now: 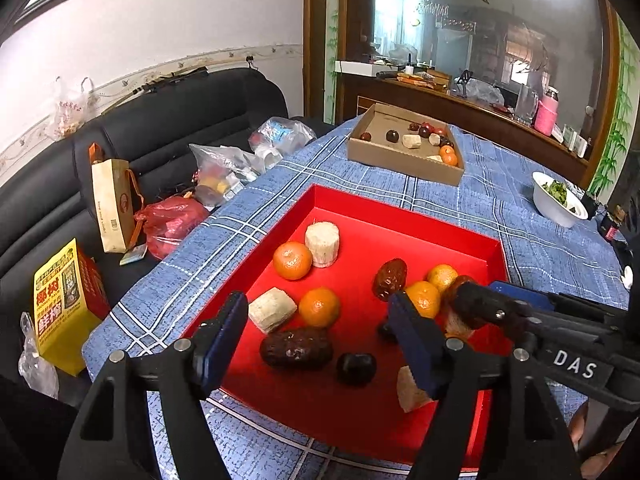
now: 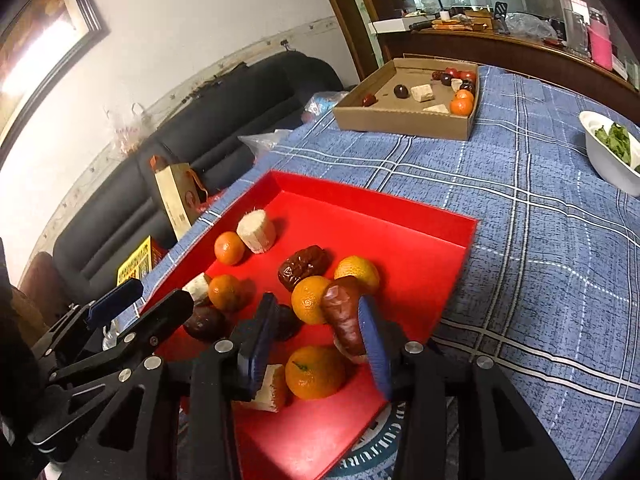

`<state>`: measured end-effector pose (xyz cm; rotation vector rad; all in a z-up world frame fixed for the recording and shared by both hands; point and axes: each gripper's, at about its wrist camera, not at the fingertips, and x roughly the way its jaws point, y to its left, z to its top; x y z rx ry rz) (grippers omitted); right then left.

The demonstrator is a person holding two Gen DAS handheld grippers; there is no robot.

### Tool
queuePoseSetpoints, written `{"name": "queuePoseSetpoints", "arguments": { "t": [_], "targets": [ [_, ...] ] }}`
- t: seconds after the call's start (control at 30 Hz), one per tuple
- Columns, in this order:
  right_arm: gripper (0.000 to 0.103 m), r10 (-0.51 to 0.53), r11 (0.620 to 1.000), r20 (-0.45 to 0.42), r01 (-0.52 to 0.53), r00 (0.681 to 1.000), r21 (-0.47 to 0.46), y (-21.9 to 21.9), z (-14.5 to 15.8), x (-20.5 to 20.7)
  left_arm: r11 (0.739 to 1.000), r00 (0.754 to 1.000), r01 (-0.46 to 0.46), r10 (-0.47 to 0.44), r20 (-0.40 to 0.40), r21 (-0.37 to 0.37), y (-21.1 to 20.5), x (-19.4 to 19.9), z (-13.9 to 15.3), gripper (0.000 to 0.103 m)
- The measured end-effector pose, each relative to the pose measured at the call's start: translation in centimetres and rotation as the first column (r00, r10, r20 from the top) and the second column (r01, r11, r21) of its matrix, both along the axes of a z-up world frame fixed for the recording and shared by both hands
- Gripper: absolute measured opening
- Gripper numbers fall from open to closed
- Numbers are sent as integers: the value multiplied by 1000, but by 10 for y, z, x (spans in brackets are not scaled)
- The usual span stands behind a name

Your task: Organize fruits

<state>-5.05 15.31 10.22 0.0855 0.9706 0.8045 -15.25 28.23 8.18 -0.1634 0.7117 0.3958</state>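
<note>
A red tray (image 1: 400,208) (image 2: 400,208) holds several tangerines (image 1: 292,260), dark red dates (image 1: 390,279) and pale sugarcane pieces (image 1: 322,239). My left gripper (image 1: 316,344) is open over the tray's near side, above a dark date (image 1: 296,349) and a tangerine (image 1: 319,307). My right gripper (image 2: 320,344) is open inside the tray, its fingers either side of a tangerine (image 2: 315,372); a long reddish date (image 2: 344,322) leans against the right finger (image 2: 374,344). The right gripper shows in the left wrist view (image 1: 492,304).
A cardboard box (image 1: 400,160) (image 2: 400,124) with more fruit stands at the back of the blue checked tablecloth (image 2: 540,260). A white bowl (image 1: 556,200) (image 2: 608,160) of greens is at right. A black sofa (image 1: 160,120) with bags lies left of the table.
</note>
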Motion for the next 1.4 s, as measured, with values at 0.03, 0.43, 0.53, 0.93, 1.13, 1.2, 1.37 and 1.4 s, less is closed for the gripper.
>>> {"name": "queuePoseSetpoints", "arguments": {
  "t": [0.03,0.43,0.53,0.93,1.13,1.2,1.37,1.4],
  "targets": [
    [47,-5,1000,4,5,1000,2,-2,2,-1,1000,1000,-2,2,5,7,-2,-1,2,74],
    [56,-91,996,99,93,991,-17,-44,17,-32,956,976,-169,130,173,240,-41,-29,41,102],
    [58,-99,995,117,101,988,-13,-53,20,-41,942,967,-189,130,219,278,-52,-35,49,103],
    [74,-119,992,182,123,976,-12,-77,24,-67,958,990,-106,76,122,266,-79,-23,45,103],
    [76,-143,989,176,149,974,-17,-88,20,-65,970,997,-55,39,69,238,-91,-15,35,103],
    [76,-154,987,167,159,974,-19,-90,17,-64,973,998,-36,25,50,228,-94,-12,32,103],
    [76,-166,985,144,172,975,-31,-95,9,-59,981,1000,-8,6,11,193,-96,-3,23,103],
    [76,-167,984,141,173,976,-32,-95,8,-59,981,1000,-7,6,8,191,-96,-2,22,103]
  ]
}}
